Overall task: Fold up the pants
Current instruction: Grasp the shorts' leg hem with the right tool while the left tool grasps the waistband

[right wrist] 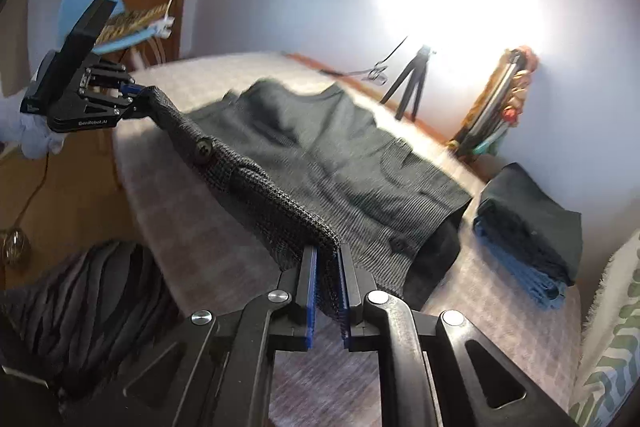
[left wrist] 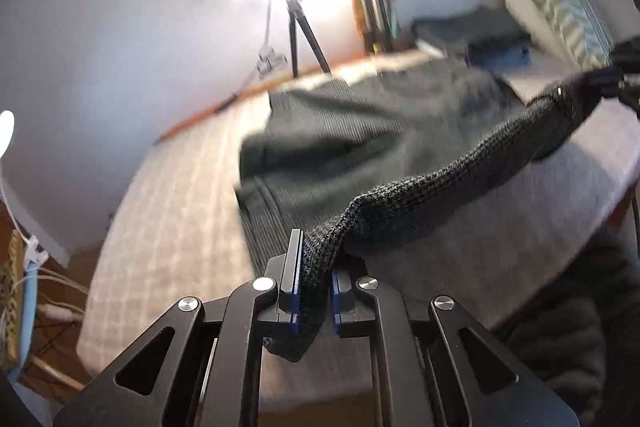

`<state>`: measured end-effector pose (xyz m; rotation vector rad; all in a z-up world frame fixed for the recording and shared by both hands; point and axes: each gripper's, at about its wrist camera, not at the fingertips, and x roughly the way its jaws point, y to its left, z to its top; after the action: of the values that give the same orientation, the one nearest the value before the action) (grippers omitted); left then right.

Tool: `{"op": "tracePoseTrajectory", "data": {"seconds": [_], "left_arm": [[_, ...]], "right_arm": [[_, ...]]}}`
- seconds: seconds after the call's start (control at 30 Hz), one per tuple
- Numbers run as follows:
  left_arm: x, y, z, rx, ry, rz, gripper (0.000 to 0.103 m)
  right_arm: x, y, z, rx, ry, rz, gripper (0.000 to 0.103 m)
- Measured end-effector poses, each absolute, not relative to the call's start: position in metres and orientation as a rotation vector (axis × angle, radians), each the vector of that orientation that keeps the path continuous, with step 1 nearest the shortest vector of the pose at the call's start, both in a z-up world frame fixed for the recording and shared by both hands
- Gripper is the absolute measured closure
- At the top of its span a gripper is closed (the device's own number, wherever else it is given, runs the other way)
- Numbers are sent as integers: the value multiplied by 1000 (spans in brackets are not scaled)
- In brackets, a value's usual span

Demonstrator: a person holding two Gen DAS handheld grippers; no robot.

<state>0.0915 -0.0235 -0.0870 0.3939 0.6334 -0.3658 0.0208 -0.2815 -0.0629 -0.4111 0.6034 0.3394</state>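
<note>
Dark grey pants (left wrist: 360,131) lie on a bed, folded over, and show in the right wrist view too (right wrist: 344,155). Their waistband (left wrist: 452,187) is lifted and stretched between both grippers; a button (right wrist: 203,148) shows on it. My left gripper (left wrist: 316,267) is shut on one end of the waistband. It also shows in the right wrist view (right wrist: 134,99) at the far left. My right gripper (right wrist: 328,267) is shut on the other end; it shows at the right edge of the left wrist view (left wrist: 612,83).
The bed (left wrist: 168,227) has a light checked cover. A stack of folded clothes (right wrist: 528,227) lies near a patterned pillow (right wrist: 612,339). A tripod (right wrist: 412,87) and a bright lamp stand by the wall. Dark clothing (right wrist: 80,307) lies at the bed's near side.
</note>
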Motion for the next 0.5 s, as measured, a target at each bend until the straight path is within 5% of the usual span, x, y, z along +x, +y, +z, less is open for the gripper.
{"op": "tracePoseTrajectory", "data": {"seconds": [0.5], "left_arm": [[239, -69, 19, 410, 444, -355, 94]], "right_arm": [[135, -315, 18, -370, 487, 191, 97]]}}
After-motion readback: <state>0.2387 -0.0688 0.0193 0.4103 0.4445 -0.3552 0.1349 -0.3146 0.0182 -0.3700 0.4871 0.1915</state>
